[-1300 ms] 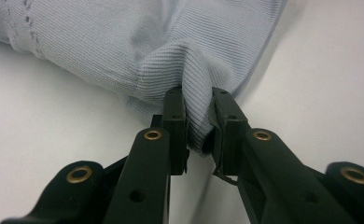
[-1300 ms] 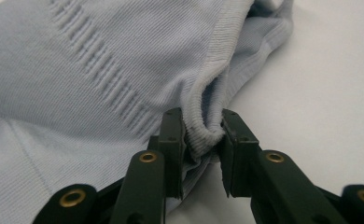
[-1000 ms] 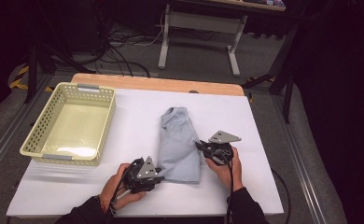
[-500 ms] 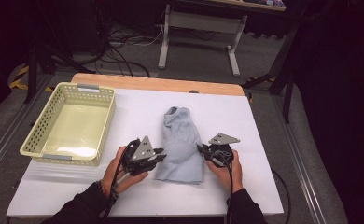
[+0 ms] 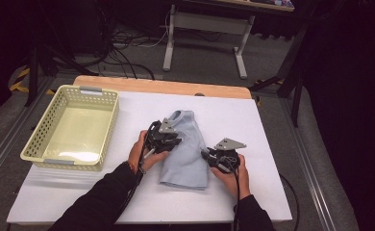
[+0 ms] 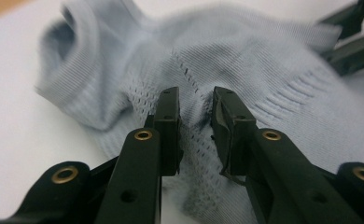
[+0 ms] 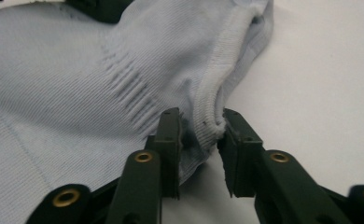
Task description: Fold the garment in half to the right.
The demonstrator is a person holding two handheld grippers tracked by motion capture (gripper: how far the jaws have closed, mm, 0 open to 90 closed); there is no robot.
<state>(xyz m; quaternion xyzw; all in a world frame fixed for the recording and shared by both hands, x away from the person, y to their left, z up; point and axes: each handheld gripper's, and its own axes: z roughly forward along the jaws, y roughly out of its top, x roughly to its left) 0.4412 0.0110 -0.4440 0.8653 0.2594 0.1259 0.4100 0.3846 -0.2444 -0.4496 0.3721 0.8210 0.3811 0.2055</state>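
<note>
Shirt (image 5: pixel 185 149) lies half-folded on tabletop (image 5: pixel 272 125) btwn my two grippers. Left hand-held gripper (image 6: pixel 195 114) jaws part-open over its side, just been closing. Right hand-held gripper (image 7: pixel 199 130) just been opening, hem loose btwn jaws. Basket (image 5: pixel 36 144) left of it holds nothing; I'd say more folding, then transfer left.

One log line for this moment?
left gripper: fabric between jaws | right gripper: jaws just opening at ribbed edge | light blue knitted garment: flat on white table

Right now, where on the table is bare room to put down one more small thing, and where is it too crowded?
Free: the white table right of the light blue garment, the front strip near the person, and the gap between the garment and the yellow basket. The basket itself looks empty. Crowded: the middle, where the left tool and right tool work at the garment's edges.
</note>
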